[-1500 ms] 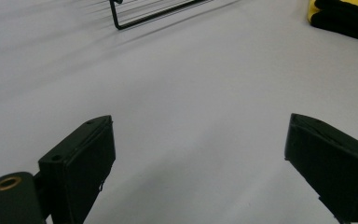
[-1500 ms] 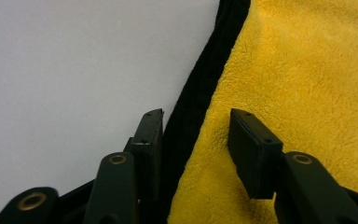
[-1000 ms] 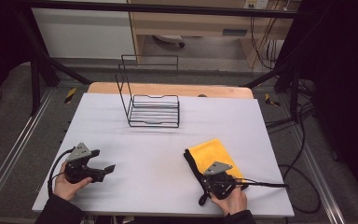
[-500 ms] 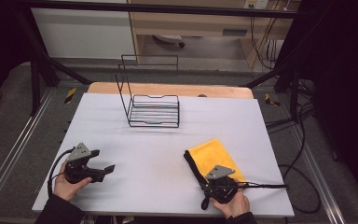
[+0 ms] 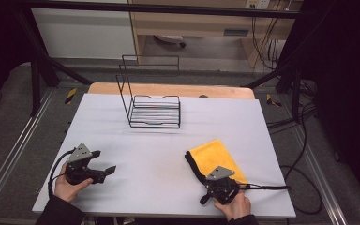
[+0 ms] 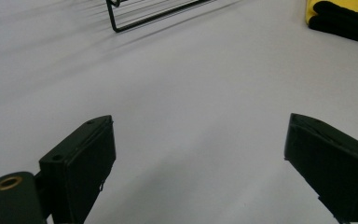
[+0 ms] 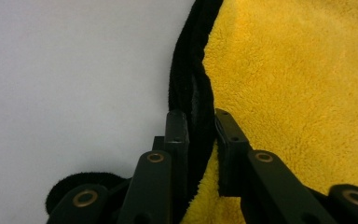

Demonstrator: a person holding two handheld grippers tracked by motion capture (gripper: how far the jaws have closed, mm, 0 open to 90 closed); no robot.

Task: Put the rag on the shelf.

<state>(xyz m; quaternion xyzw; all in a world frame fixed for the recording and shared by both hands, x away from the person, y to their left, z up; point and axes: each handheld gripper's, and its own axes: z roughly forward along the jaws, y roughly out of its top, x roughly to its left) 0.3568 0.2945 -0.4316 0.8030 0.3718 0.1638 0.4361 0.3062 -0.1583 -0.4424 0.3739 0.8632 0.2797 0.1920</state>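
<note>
**Jaws pinch the cloth's dark edge; lifting is yet to come**

Jaws of the right gripper [image 5: 205, 185], seen from the high view, have just been closing on the near-left edge of the folded yellow cloth [image 5: 215, 157], which lies flat at the table's [image 5: 262, 140] near right. The left gripper [image 5: 104, 169] rests at the near left, well apart from it, and the wire rack [image 5: 152, 112] stands empty farther back.

From the left gripper view, its jaws stand wide with bare table between them; the cloth [image 6: 340, 14] sits far off.

From the right gripper view, the pads squeeze the cloth's black hem [image 7: 191, 88]. The grip looks made; moving the cloth remains.
</note>
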